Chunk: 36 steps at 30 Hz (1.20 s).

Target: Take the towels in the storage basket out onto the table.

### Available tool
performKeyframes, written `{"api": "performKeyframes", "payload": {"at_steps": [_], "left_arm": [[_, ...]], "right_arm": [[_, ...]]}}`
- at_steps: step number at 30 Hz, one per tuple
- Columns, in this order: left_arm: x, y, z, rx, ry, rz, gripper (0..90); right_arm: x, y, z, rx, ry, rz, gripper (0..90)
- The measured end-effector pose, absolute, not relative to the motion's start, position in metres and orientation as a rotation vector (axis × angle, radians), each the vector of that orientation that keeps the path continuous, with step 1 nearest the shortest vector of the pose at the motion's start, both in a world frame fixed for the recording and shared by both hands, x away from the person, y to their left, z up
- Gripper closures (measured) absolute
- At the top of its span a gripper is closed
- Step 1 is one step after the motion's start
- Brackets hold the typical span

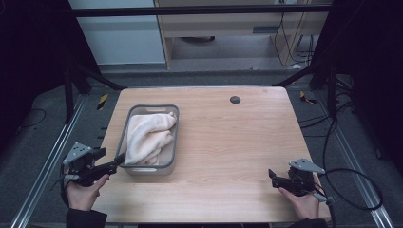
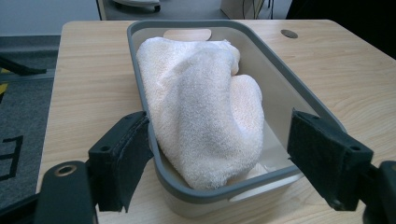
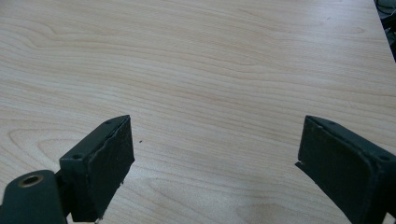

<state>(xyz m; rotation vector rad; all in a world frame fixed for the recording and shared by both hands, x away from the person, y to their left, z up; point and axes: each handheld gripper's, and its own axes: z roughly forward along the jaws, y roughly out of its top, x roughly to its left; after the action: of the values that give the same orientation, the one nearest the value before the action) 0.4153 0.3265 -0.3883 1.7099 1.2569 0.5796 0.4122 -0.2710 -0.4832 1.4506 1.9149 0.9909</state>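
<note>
Left gripper [image 2: 219,163] jaws spread wide, straddling near end of grey basket [image 2: 275,70], gripping nothing; cream towel [image 2: 201,107] heaped inside basket; right gripper [image 1: 274,177] wide open, empty, well right of basket; risk: pinching rim with towel, dragging basket along.

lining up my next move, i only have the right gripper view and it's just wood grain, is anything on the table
Observer: Yes, a grey basket sits on the table's left half, far from the right gripper.
Operator: anything in it
Observer: A cream towel, bunched up and rising above the rim.
Operator: where's the left gripper
Observer: The left gripper is open at the basket's near end, its jaws either side of that end.
</note>
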Motion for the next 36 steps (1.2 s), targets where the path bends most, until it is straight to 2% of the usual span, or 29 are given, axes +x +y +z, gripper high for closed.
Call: {"api": "performKeyframes", "payload": {"at_steps": [36], "left_arm": [[0.477, 0.286, -0.356, 1.936, 1.217, 0.56, 21.8]], "right_arm": [[0.415, -0.271, -0.484, 1.444, 1.939, 0.987, 10.4]]}}
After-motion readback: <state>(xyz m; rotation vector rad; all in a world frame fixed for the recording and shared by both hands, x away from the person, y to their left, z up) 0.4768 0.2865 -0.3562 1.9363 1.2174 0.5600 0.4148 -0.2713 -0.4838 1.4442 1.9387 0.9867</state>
